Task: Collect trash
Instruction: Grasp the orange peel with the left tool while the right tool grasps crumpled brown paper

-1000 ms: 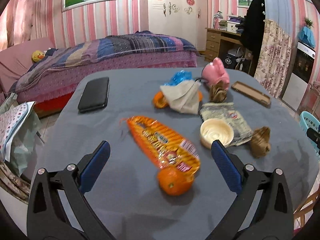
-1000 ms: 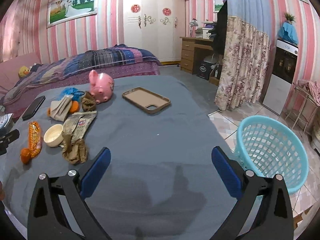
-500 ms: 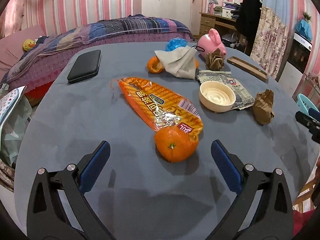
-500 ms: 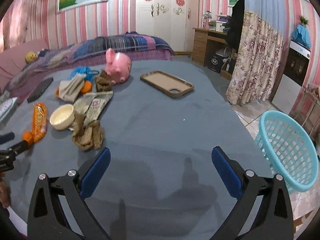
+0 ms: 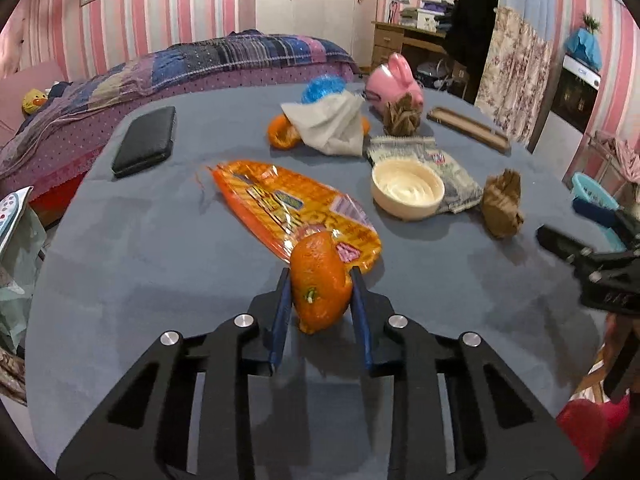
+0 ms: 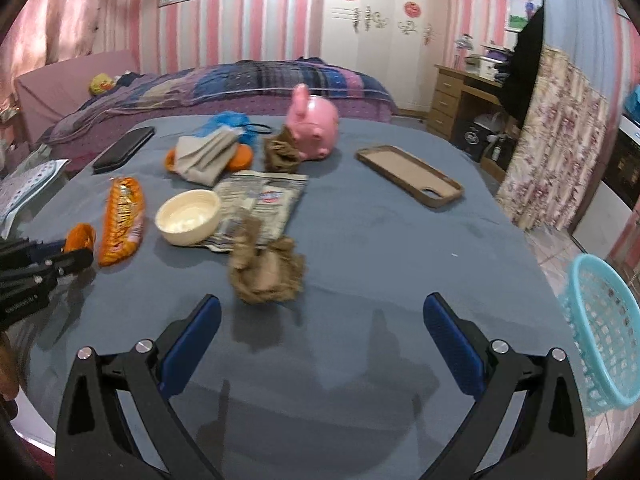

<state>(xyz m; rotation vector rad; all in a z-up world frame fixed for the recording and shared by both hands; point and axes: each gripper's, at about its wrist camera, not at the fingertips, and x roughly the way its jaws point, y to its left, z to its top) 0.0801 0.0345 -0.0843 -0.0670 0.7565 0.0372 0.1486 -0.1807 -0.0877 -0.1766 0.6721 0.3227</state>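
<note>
1. The left tool [image 5: 319, 276] has just been closing, and its blue pads are now squeezing the orange peel [image 5: 318, 280] from both sides, right at the near tip of the orange snack wrapper [image 5: 280, 204].
2. The peel is looking pinched and tall between the pads, sitting over the grey table [image 5: 140, 260].
3. The right tool [image 6: 322, 322] is hanging released, jaws spread wide with nothing between them, just this side of the crumpled brown paper [image 6: 266, 274].
4. That brown paper is lying near the cream bowl [image 6: 188, 216], which is resting on a flattened silver packet [image 6: 268, 200].
5. Beyond the bowl, a grey cloth [image 6: 208, 154] is draping over more orange peel, with a second brown paper wad [image 6: 282, 152] touching the pink pig toy [image 6: 316, 128].
6. A brown phone case [image 6: 412, 174] is lying well to the right of the bowl, and a black phone [image 6: 122, 150] well to its left.
7. The turquoise basket [image 6: 608, 332] is standing on the floor, off the table's right edge.
</note>
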